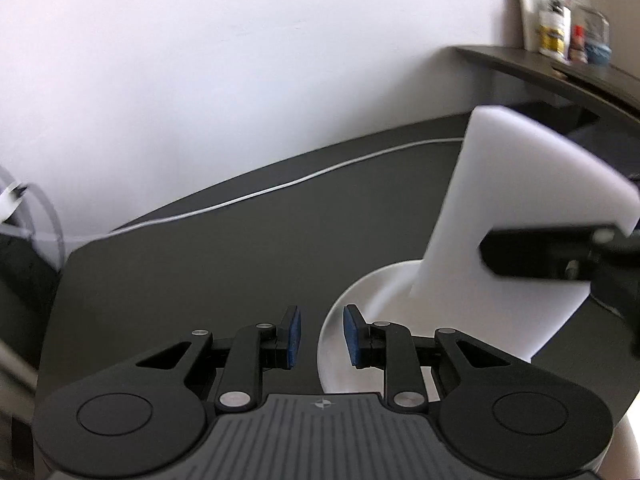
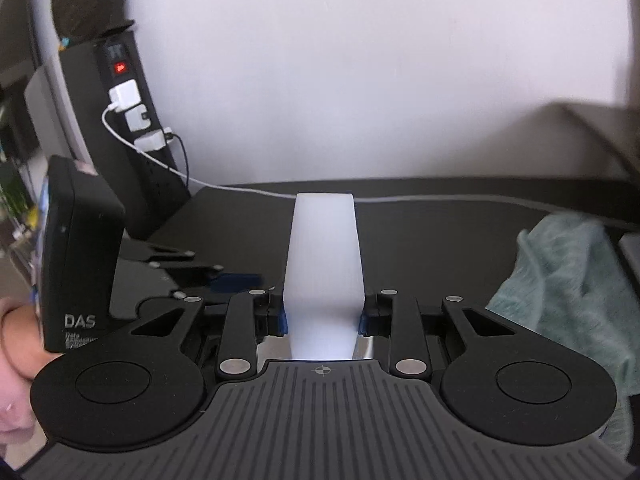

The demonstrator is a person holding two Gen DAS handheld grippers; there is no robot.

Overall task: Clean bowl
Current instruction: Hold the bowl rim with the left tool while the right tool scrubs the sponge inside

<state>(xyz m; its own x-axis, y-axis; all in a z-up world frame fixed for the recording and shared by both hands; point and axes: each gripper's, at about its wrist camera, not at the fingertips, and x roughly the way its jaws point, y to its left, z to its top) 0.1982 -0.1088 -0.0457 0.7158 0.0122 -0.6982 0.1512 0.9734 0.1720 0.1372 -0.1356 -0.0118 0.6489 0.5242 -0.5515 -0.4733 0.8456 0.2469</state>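
A smooth white bowl [image 1: 352,312], round and glossy, is sitting on the matte dark surface [image 1: 224,248], just beyond the left hand-held gripper [image 1: 320,338]. That gripper's blue-padded fingers [image 1: 295,336] are standing a little apart with nothing between them; the bowl's near rim is showing through the gap and beside the right-hand pad, but whether it is touching is unclear.

The right hand-held gripper [image 2: 322,316] is pinching a white block [image 2: 324,264] of soft, sponge-like foam, its pads [image 2: 283,322] pressing into both sides so the block is narrowing at the waist. The block is long and flat-faced, with squared corners. Its long axis is running forward along the fingers; in the left wrist view it is leaning over the bowl, its lower end reaching into the bowl's hollow and its upper end pointing up and away toward the wall.

A crumpled teal cloth [image 2: 560,288] with a terry texture is lying on the surface to the right. A thin white cable [image 1: 280,186] is trailing along the surface's far edge toward a black power strip [image 2: 132,120].
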